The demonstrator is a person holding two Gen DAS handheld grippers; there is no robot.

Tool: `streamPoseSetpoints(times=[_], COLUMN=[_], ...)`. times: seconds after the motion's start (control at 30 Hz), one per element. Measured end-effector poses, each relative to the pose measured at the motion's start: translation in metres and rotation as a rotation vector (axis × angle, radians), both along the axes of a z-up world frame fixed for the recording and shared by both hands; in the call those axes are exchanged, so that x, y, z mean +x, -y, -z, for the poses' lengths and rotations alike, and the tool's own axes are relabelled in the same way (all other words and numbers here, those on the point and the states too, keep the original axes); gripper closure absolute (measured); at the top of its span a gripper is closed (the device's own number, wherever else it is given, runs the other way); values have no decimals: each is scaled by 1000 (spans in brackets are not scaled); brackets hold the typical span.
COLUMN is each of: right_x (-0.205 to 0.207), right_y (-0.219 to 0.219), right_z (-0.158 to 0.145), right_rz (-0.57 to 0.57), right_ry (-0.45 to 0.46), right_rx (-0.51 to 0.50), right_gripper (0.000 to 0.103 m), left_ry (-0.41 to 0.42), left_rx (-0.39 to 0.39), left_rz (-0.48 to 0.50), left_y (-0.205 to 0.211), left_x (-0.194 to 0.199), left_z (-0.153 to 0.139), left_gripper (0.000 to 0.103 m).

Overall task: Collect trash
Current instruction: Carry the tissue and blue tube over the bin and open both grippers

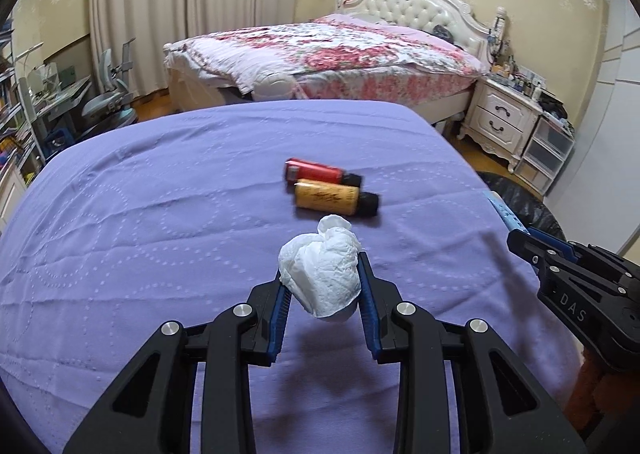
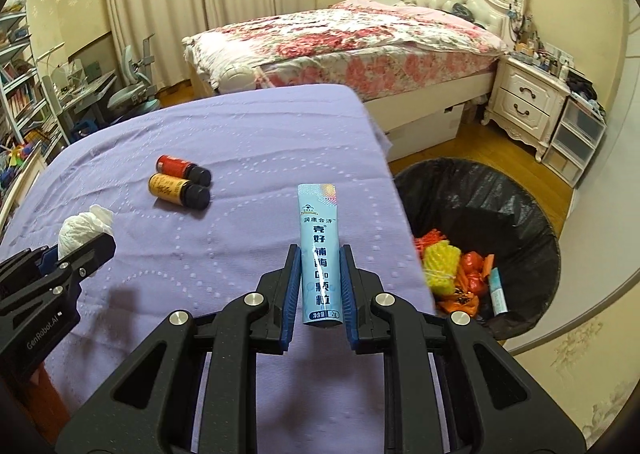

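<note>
Clamped between the left gripper [image 1: 322, 286]'s blue pads at lower centre, a crumpled white tissue [image 1: 320, 274] hangs above the purple cloth [image 1: 160, 213]. Both small bottles, red [image 1: 320, 173] and orange [image 1: 334, 199], lie side by side just beyond it. At lower centre of the other view, the right gripper [image 2: 320, 278] pinches a pale blue sachet [image 2: 319, 250] upright; the black-lined bin [image 2: 500, 205] sits at right, with trash inside.

On the tabletop [image 2: 240, 141] two small bottles [image 2: 180, 181] lie side by side at ten o'clock of the sachet [image 2: 320, 250]. The tissue wad [image 2: 82, 232] sits at nine o'clock. The bin [image 2: 492, 189] stands off the tabletop's edge at three o'clock, the bed [image 2: 360, 45] beyond at twelve.
</note>
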State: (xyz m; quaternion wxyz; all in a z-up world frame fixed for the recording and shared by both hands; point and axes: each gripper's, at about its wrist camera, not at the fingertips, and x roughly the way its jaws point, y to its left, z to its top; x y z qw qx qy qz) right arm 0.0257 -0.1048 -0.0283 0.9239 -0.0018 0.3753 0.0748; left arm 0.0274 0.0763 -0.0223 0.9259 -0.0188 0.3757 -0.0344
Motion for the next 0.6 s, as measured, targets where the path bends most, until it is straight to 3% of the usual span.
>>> streamPoseSetpoints(times=[0.6], right_x=[22], right_y=[106], right_z=[-5], right_rz=[236], right_ry=[46], right_rx=[5], right_gripper=[84], left_ry=[36], left_rx=[7], left_rz=[164], left_y=[110], left_x=[45], left_z=[-5], left_gripper=[71])
